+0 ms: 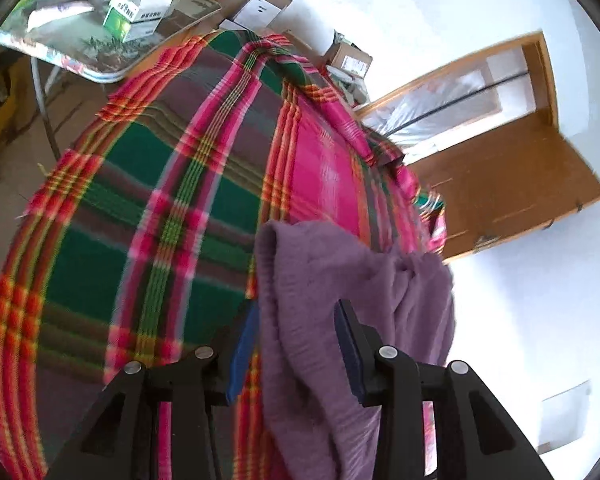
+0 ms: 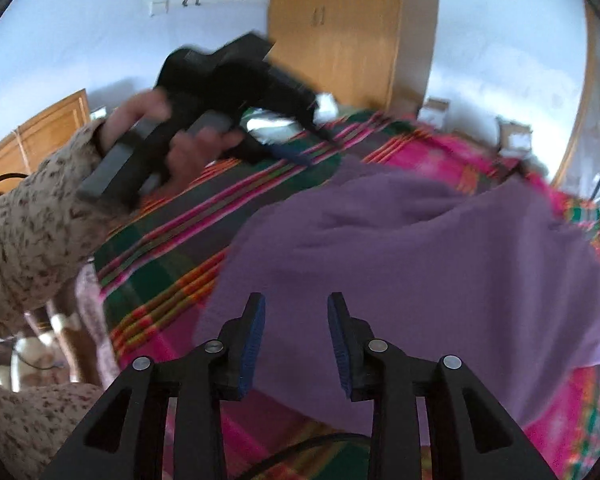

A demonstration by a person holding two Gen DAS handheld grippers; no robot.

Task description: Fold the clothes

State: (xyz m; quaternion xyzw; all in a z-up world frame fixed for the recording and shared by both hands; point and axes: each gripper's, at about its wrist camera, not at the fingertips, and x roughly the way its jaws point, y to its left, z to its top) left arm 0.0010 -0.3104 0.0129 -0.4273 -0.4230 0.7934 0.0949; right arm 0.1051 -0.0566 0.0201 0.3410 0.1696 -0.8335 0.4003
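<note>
A patterned sleeve [image 2: 24,232] is reaching in at the left, its hand [image 2: 172,136] gripping the left gripper [image 1: 298,340], whose fingers are standing wide around a fold of purple garment [image 2: 420,256]. The garment is lying rumpled on the plaid blanket [image 1: 140,208]. The right gripper [image 2: 296,328] is hovering wide above its near edge.

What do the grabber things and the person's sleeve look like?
Each gripper, left and right, is black plastic with two fingers, blue ridged pads inside and round silver pins. A thin black cable trails beneath the right one. The sleeve is cream knit with dark speckles.
</note>
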